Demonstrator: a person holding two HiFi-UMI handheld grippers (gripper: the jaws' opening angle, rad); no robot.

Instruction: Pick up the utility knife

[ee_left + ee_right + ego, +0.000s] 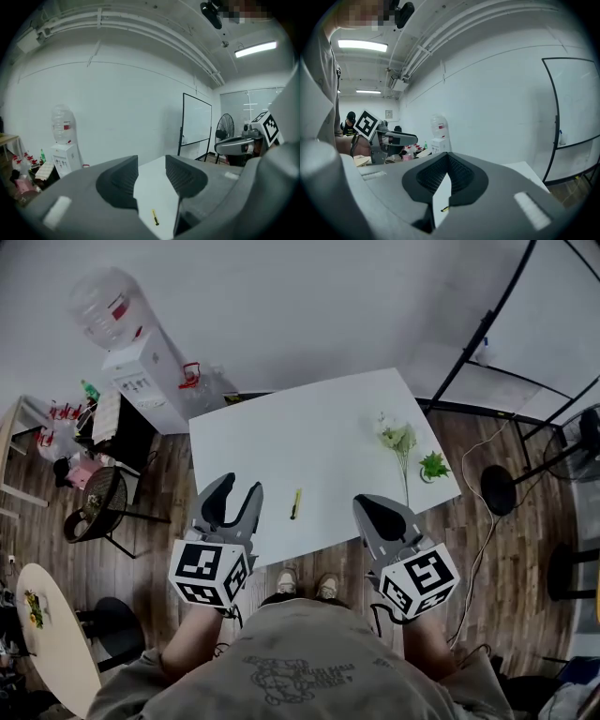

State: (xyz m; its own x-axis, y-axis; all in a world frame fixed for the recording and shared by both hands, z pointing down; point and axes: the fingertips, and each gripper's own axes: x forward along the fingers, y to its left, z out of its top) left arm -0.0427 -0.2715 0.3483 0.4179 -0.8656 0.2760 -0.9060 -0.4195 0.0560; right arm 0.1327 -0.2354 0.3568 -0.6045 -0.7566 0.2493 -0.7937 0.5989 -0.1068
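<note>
The utility knife (295,503), slim and yellow with a dark tip, lies on the white table (281,437) near its front edge. It also shows low between the jaws in the left gripper view (155,217) and as a small sliver in the right gripper view (444,209). My left gripper (240,487) hovers over the table's front left corner, left of the knife, open and empty (152,161). My right gripper (372,507) hangs at the front edge, right of the knife, its jaws closed tip to tip with nothing held (448,155).
A white flower sprig (398,439) and a green leaf cluster (433,465) lie on the table's right side. A water dispenser (141,371), a black chair (98,507) and a round table (47,634) stand to the left. A fan (581,437) and cables are on the right.
</note>
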